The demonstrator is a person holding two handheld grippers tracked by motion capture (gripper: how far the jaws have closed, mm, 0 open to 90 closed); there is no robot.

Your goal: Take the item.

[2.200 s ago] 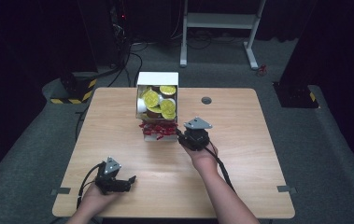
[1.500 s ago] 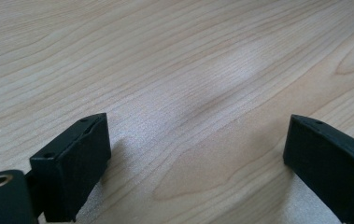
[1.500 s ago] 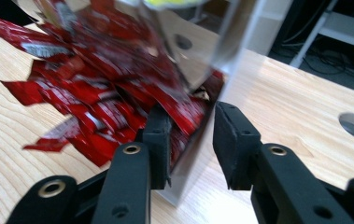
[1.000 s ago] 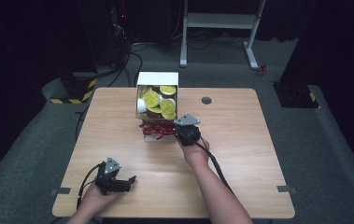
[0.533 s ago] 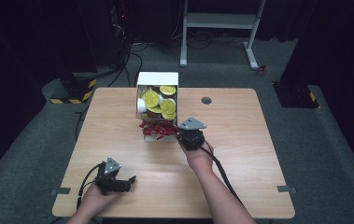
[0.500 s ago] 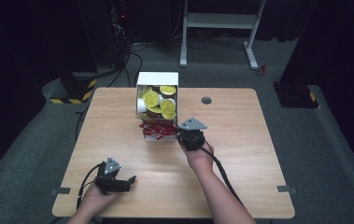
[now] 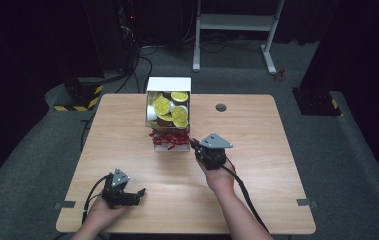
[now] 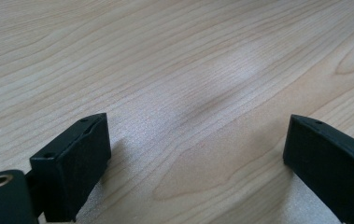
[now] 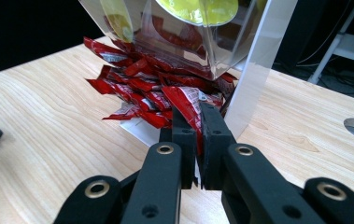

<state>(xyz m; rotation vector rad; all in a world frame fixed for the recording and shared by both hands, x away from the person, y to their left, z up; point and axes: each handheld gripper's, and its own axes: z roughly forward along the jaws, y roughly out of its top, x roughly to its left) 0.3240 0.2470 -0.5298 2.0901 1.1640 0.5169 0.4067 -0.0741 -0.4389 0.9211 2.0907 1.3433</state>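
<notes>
In the right gripper view, the right gripper (image 9: 198, 140) has its two black jaws drawn together on a red foil sachet (image 9: 186, 108), with only the thin packet between the pads. The sachet's long axis runs away from the jaws toward the dispenser, its far end lying among the heap of red foil sachets (image 9: 137, 86) that spills from the bottom opening of the tall white dispenser box with a clear front (image 9: 254, 70). The heap rests on the box's white lip and fans out toward the left of that view. Behind the clear front sit round capsules with yellow-green lids (image 9: 198, 8).

From the high view, the right gripper (image 7: 197, 145) is at the middle of the light wooden counter (image 7: 277, 150), its jaws pointing toward the box (image 7: 169, 85) and meeting the red pile (image 7: 169, 139) at its right-hand edge. The box stands at the far middle of the counter.

The left gripper (image 7: 136, 194) lies low near the counter's near left corner, well apart from the box, held in the person's left hand (image 7: 102, 215). In the left gripper view its jaws stand wide apart over bare wood (image 8: 198, 93), holding nothing.
</notes>
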